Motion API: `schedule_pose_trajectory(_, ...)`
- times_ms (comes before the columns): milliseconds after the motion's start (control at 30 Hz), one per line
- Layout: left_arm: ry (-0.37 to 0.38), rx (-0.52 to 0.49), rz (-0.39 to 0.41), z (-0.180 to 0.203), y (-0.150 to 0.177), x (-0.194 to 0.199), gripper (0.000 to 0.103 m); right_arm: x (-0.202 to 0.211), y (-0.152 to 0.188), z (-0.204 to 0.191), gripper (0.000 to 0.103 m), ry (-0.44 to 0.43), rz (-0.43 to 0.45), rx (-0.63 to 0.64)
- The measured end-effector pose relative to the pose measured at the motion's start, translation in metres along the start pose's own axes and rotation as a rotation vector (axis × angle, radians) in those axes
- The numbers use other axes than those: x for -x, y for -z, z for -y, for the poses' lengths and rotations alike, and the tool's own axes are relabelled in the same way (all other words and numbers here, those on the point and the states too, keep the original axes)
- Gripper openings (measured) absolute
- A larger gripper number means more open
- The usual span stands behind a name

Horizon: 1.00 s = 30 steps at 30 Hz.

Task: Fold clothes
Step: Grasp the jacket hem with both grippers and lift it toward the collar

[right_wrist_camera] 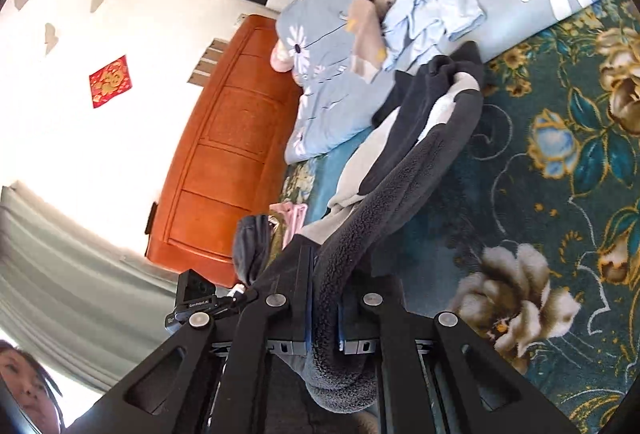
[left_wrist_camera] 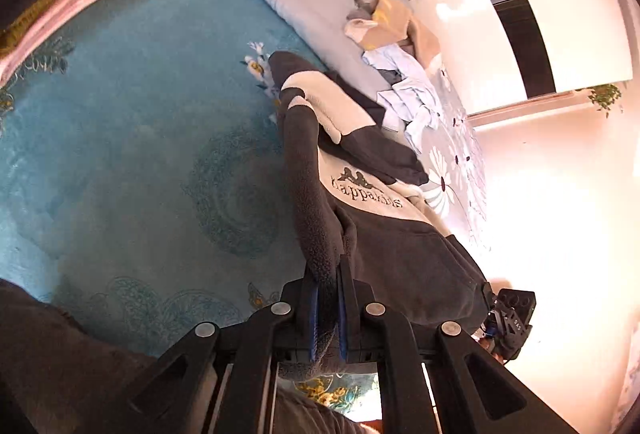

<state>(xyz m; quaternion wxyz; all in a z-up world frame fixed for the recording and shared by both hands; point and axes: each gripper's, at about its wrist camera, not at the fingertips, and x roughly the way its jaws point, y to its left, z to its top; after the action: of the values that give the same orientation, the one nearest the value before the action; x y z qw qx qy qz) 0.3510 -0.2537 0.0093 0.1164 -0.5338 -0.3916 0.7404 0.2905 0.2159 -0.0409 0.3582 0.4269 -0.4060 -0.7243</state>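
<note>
left gripper (left_wrist_camera: 327,308): black linkage | silver rivets | blue-edged jaws

Fleece jacket (left_wrist_camera: 320,218): we see nubby, matt grey-and-cream cloth.
Blanket (left_wrist_camera: 132,138): we see plush teal pile.
Headboard (right_wrist_camera: 224,154): we see glossy orange wood.
Gripper (left_wrist_camera: 326,308): matt black plastic.

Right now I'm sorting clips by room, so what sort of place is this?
Most likely a bedroom at home. A floral quilt with loose clothes on it lies over a teal floral blanket, and a wooden door stands behind. Both grippers hold a fleece up.
</note>
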Motion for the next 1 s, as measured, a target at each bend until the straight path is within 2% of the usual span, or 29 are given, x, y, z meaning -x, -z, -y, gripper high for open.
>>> schedule_pose_trajectory(67,0.006,0.009,-0.018,0.001,0.000,0.012,0.007,0.009,0.004,-0.008,0.009,-0.016,-0.012,0.023)
schedule_pose_trajectory(133,-0.016,0.032,-0.051,-0.006,-0.006,-0.001,0.008,0.014,0.001,-0.004,0.009,-0.001,-0.008,0.017)
schedule_pose_trajectory(267,-0.033,0.121,-0.112,-0.026,-0.022,-0.051,0.008,-0.003,-0.024,0.038,0.008,0.040,0.001,-0.109)
schedule_pose_trajectory(367,-0.024,0.213,-0.127,-0.042,-0.047,-0.082,0.008,-0.022,-0.044,0.072,0.008,0.049,0.008,-0.210)
schedule_pose_trajectory(500,-0.009,0.317,-0.082,-0.049,-0.101,-0.115,0.008,-0.048,-0.083,0.102,0.008,0.075,0.009,-0.294)
schedule_pose_trajectory(633,-0.026,0.334,-0.035,-0.055,-0.147,-0.150,0.012,-0.080,-0.126,0.123,0.009,0.129,0.037,-0.332)
schedule_pose_trajectory(700,-0.046,0.331,-0.050,-0.057,-0.156,-0.163,0.015,-0.099,-0.137,0.135,0.011,0.210,0.043,-0.349)
schedule_pose_trajectory(733,-0.028,0.327,-0.060,-0.058,-0.157,-0.165,0.021,-0.108,-0.141,0.140,0.012,0.259,0.038,-0.352)
schedule_pose_trajectory(767,-0.004,0.321,-0.068,-0.059,-0.157,-0.166,0.034,-0.116,-0.142,0.144,0.012,0.284,0.030,-0.357)
schedule_pose_trajectory(800,0.016,0.314,-0.063,-0.061,-0.156,-0.162,0.043,-0.122,-0.142,0.148,0.012,0.300,0.021,-0.361)
schedule_pose_trajectory(833,0.035,0.307,-0.055,-0.062,-0.154,-0.156,0.058,-0.125,-0.141,0.150,0.013,0.305,0.024,-0.364)
schedule_pose_trajectory(867,0.045,0.297,-0.037,-0.063,-0.152,-0.151,0.064,-0.125,-0.140,0.153,0.016,0.299,0.033,-0.369)
schedule_pose_trajectory(967,0.057,0.274,0.004,-0.065,-0.144,-0.139,0.067,-0.115,-0.138,0.151,0.038,0.257,0.056,-0.352)
schedule_pose_trajectory(1000,0.044,0.258,0.011,-0.063,-0.139,-0.138,0.067,-0.111,-0.139,0.148,0.049,0.254,0.067,-0.335)
